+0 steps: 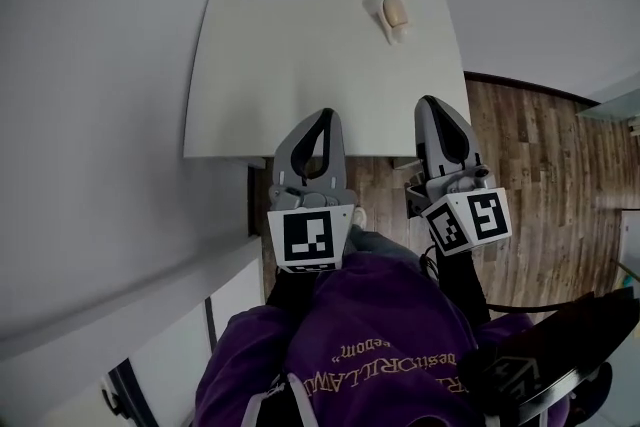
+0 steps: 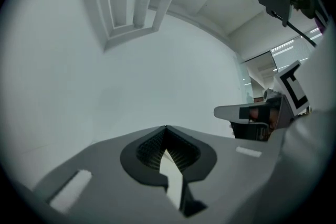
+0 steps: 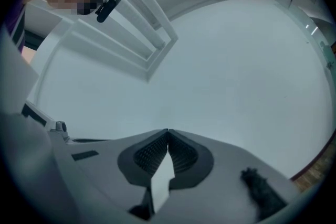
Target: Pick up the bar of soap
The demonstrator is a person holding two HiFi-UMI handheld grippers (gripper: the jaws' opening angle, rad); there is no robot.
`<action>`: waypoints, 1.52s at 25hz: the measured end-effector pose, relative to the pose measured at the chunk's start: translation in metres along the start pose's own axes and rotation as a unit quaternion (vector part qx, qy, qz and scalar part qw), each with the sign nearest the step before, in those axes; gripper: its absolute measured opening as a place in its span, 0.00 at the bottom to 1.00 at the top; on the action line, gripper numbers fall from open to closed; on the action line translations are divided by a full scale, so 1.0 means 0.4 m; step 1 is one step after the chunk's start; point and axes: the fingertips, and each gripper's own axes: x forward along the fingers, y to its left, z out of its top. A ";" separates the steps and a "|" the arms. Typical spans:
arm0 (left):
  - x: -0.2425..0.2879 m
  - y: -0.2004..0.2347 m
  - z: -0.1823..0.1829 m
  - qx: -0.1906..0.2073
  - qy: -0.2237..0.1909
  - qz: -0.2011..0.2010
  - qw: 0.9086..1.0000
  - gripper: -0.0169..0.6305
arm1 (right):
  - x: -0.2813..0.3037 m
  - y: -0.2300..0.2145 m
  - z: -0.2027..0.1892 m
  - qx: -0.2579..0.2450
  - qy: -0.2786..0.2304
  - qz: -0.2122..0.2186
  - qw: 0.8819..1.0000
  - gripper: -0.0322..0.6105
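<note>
A beige bar of soap [image 1: 395, 12] lies on a small white dish near the far right edge of the white table [image 1: 290, 65]. Both grippers are held close to the person's body, over the table's near edge and well short of the soap. My left gripper [image 1: 326, 113] has its tips together and holds nothing. My right gripper [image 1: 428, 101] is likewise shut and holds nothing. In the left gripper view the jaws [image 2: 166, 127] meet at the tips and point up at a white wall. The right gripper view shows its jaws [image 3: 167, 130] closed the same way, facing a wall and ceiling.
Wooden floor [image 1: 540, 175] lies right of the table. A white wall [image 1: 90, 115] runs along the left, with a white cabinet [image 1: 180, 325] below it. The person's purple sleeve [image 1: 360, 335] fills the bottom of the head view.
</note>
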 end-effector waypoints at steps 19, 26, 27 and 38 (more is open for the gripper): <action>0.310 0.115 -0.013 0.001 0.009 -0.010 1.000 0.04 | 0.306 -0.149 -0.054 0.002 0.032 -0.022 0.999 0.06; 0.434 0.173 -0.040 -0.005 0.026 -0.035 0.999 0.04 | 0.442 -0.211 -0.111 -0.001 0.054 -0.052 0.997 0.07; 0.448 0.181 -0.046 -0.006 0.027 -0.038 0.999 0.03 | 0.457 -0.219 -0.118 -0.001 0.059 -0.057 0.997 0.07; 0.549 0.211 -0.088 -0.018 0.048 -0.044 0.998 0.04 | 0.539 -0.347 -0.225 -0.011 0.143 -0.086 0.986 0.15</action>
